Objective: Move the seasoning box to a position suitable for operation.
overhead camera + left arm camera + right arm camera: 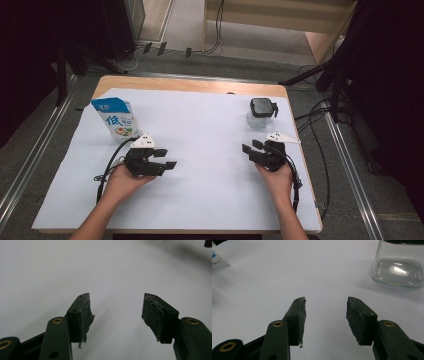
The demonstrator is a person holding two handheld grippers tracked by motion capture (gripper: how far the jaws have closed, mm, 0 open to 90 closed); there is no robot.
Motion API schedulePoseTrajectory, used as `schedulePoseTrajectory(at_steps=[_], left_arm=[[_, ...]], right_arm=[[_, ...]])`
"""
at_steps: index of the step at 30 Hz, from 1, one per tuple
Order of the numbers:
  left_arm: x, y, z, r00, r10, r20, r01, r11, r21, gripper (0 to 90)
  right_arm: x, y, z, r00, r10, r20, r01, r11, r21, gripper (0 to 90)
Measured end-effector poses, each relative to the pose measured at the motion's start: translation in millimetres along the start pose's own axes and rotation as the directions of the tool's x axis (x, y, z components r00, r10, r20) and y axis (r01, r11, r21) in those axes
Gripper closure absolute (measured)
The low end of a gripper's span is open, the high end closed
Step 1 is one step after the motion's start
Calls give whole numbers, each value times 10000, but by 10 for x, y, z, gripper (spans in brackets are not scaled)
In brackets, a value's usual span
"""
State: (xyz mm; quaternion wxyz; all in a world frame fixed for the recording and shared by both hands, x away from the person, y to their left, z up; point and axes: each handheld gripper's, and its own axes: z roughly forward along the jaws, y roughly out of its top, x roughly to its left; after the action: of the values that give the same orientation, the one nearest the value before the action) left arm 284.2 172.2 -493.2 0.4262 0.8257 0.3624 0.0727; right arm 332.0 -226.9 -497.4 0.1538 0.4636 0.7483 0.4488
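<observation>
White sheet point(200, 150) covers wooden table point(190, 85); both claws point(167, 160) point(251, 146) gape, empty.

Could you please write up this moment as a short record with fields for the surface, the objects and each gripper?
surface: white sheet over a wooden table
pouch: blue and white standing pouch, far left, upright
jar: clear glass jar with black lid, far right
left gripper: open, empty, near the pouch, apart from it
right gripper: open, empty, short of the jar
contact: neither gripper touches an object
</observation>
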Motion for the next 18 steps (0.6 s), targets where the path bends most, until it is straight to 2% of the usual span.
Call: schedulePoseTrajectory(at_steps=[2, 5, 10, 15, 18], left_arm=[[6, -5, 0, 9999, 135, -99, -133, 9998, 163, 397], [11, -16, 4, 9999, 130, -34, -130, 9996, 233, 387], [14, -26, 13, 9993, 330, -175, -322, 9986, 430, 383], [22, -24, 38, 9996, 267, -122, -261, 9986, 469, 367], [49, -18, 23, 9999, 113, 93, -116, 9993, 356, 366]], right_arm=[[-16, -4, 0, 9999, -26, 100, 26, 10000, 38, 507], [-56, -14, -20, 9995, 64, 304, -65, 10000, 20, 501], [-85, -22, -25, 9993, 157, 327, -156, 9999, -52, 490], [-95, -16, 33, 9994, 203, 287, -199, 9997, -154, 463], [-118, 0, 83, 9990, 400, 196, -395, 9989, -271, 457]])
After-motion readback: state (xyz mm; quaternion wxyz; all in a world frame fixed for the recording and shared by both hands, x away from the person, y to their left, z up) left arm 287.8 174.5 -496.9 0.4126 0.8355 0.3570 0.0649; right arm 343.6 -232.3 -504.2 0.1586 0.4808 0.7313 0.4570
